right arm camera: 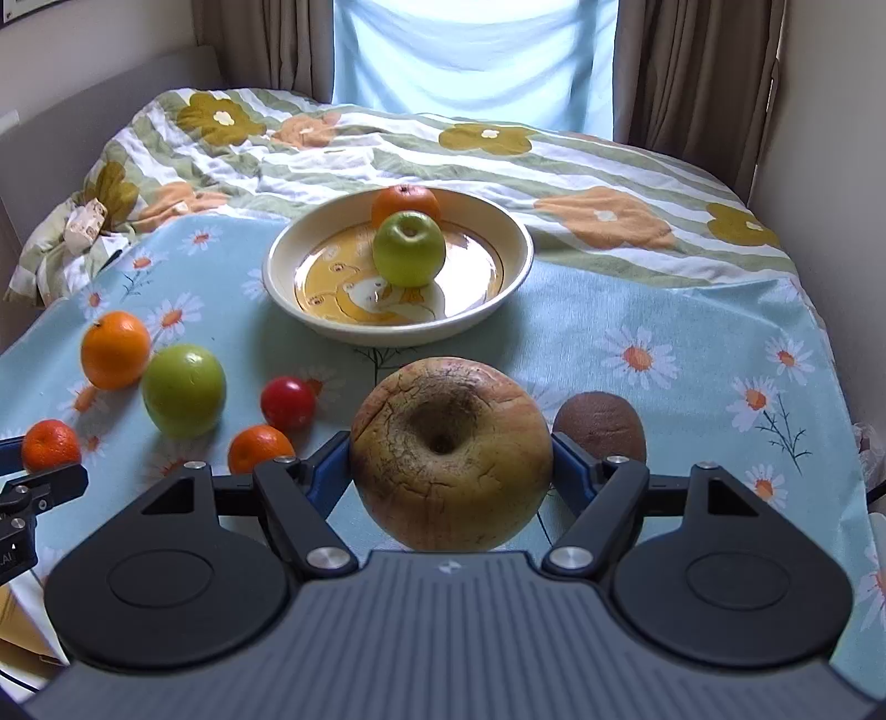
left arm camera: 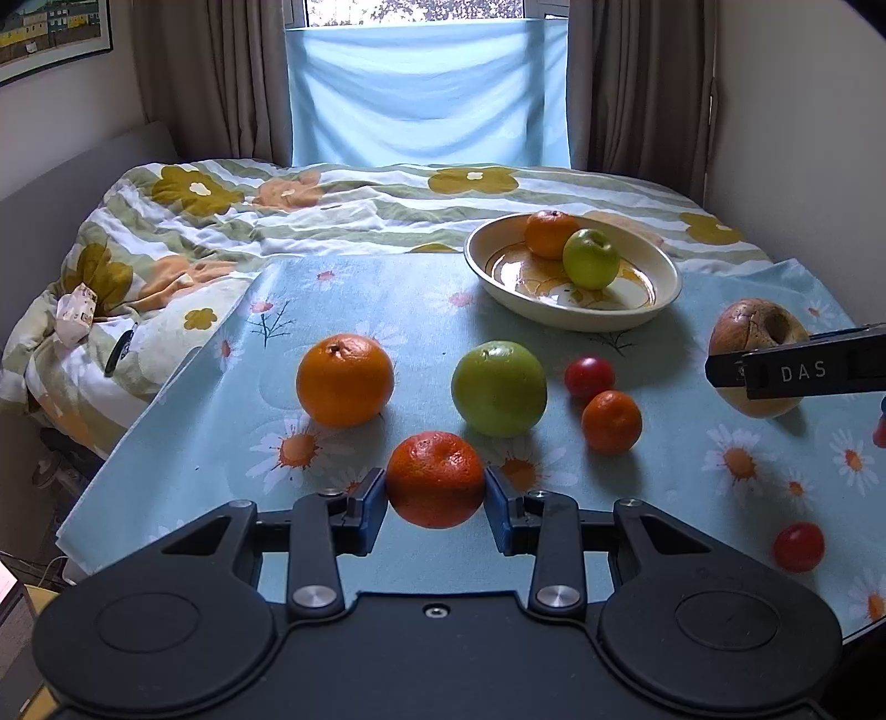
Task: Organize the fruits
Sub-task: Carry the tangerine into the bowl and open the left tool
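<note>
Left gripper (left arm camera: pixel 435 487) clamps a dimpled mandarin (left arm camera: pixel 435 479) above the daisy-print cloth (left arm camera: pixel 221 387). Right gripper (right arm camera: pixel 451 459), lettered "DAS", grips a cracked, matt apple (right arm camera: pixel 451 462). The glossy ceramic bowl (right arm camera: pixel 515 260) holds smooth fruit.

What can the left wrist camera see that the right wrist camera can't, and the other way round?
Only the left wrist view shows the framed picture on the wall and a second red fruit near the cloth's front edge.

Only the right wrist view shows the brown kiwi beside the right gripper.

Both show the bowl holding an orange and a green apple, the big cracked apple gripped by the right gripper, and the small orange gripped by the left gripper.
</note>
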{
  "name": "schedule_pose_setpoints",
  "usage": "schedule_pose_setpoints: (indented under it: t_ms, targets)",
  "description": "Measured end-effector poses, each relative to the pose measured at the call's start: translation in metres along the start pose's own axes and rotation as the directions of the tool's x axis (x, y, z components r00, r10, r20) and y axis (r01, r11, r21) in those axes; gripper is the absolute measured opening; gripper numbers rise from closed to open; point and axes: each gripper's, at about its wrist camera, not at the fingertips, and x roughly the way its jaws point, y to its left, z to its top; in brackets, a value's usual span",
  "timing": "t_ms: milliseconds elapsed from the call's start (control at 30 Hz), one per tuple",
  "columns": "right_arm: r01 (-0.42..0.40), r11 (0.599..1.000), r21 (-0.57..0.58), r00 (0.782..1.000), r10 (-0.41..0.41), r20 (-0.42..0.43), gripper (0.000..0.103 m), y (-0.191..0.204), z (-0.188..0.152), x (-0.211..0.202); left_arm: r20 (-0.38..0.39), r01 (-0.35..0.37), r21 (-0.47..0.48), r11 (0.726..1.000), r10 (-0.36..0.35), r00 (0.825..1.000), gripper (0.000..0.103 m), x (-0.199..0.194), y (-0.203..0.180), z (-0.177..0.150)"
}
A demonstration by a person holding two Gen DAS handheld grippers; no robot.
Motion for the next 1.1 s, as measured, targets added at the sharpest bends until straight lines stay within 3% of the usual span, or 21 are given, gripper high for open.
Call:
schedule_pose_setpoints:
  t_ms: [633, 1100]
  targets:
    - [-0.031, 0.999, 0.041, 0.997, 0.027, 0.073, 0.089, -0.025, 0.047, -0.078, 0.127, 0.025, 0.008, 1.0, -0.026, 0.992, 0.041, -0.07, -0.019, 0.068]
    - [-0.023, 0.999, 0.037, 0.995, 0.02, 0.094, 0.089, -0.037, 0.085, -0.069, 0.137, 0.039, 0.02, 0.999, -0.041, 0.99, 0.041, -0.035, -0.017, 0.126]
